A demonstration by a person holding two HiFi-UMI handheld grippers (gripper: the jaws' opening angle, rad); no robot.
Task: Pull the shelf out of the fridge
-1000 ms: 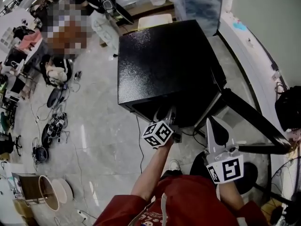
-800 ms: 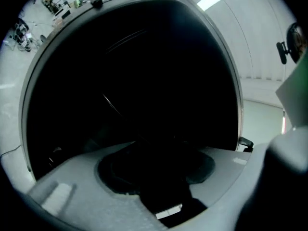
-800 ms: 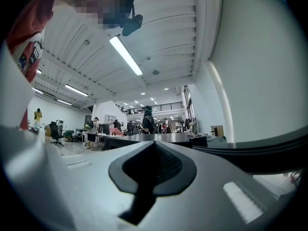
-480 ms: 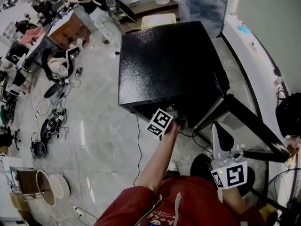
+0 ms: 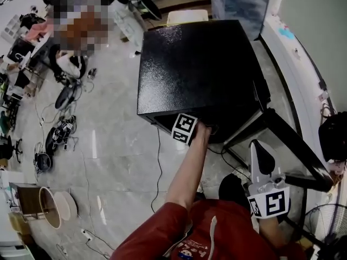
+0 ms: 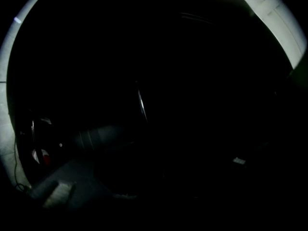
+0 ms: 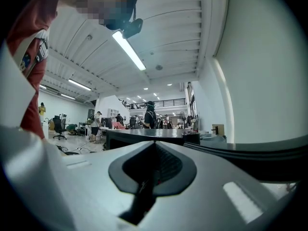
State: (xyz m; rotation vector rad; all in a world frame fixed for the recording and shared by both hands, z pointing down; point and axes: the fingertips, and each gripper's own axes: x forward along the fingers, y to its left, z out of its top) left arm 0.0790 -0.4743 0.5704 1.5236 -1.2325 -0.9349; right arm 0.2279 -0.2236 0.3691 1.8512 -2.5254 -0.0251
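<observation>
A black mini fridge [image 5: 195,69] stands on the floor, seen from above, with its door [image 5: 293,140] swung open to the right. My left gripper reaches into the fridge opening. Only its marker cube [image 5: 184,129] and the arm behind it show, and the jaws are hidden inside. The left gripper view is nearly black, showing just a thin bright rod [image 6: 141,105] and dim shapes. I cannot make out the shelf or whether anything sits between those jaws. My right gripper [image 5: 259,146] hangs back by the open door, pointing toward the fridge, jaws pressed together [image 7: 154,146] and empty.
A cable [image 5: 159,161] runs across the floor from under the fridge. Tangled cables [image 5: 57,140] and a round bin [image 5: 51,207] lie to the left. A black bag [image 5: 333,137] sits at the right by the wall. A clear plastic box [image 5: 238,4] stands behind the fridge.
The left gripper has pushed forward into the fridge opening, so its jaws are now hidden. The right gripper has drifted slightly down and right.
</observation>
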